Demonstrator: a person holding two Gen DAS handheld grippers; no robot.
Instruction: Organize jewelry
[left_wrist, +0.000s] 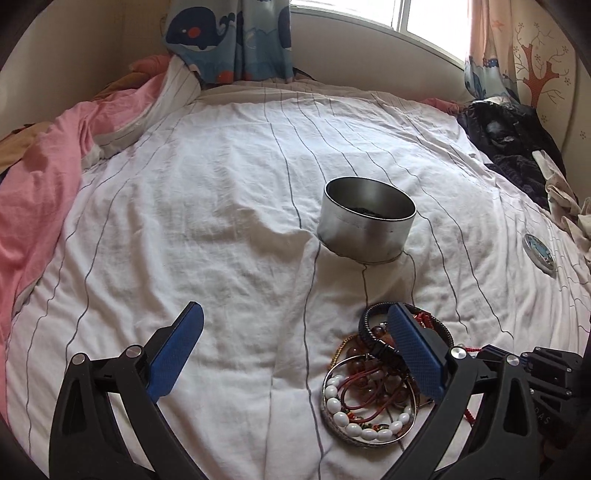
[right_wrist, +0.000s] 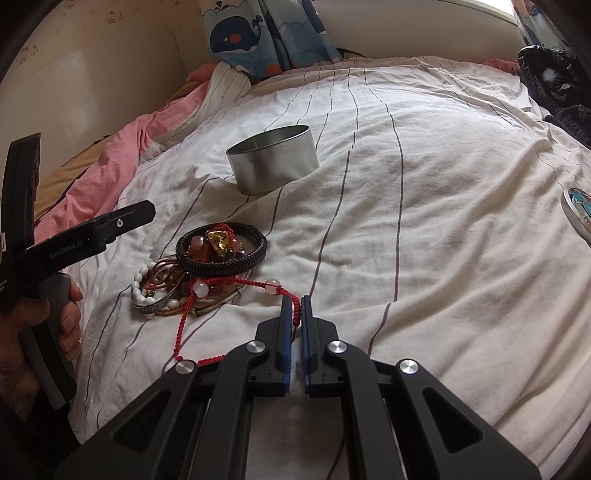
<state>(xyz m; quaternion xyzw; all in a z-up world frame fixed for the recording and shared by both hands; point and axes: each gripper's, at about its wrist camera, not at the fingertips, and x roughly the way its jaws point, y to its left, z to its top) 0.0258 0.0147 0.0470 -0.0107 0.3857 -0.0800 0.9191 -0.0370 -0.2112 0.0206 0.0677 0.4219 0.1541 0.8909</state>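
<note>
Cord is the link: your right claw (right_wrist: 294, 314) pinches the red braided bracelet (right_wrist: 236, 286), trailing upper left to the pile; the tin (right_wrist: 273, 164) sits beyond. Left claw (left_wrist: 295, 354) gapes wide.

bare quilt (left_wrist: 221, 221) around tin (left_wrist: 367, 229)

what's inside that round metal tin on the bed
Looking into the metal tin from the left wrist view, something small and dark lies at the bottom by the near wall. The wall hides the rest, so I cannot identify it.
</note>
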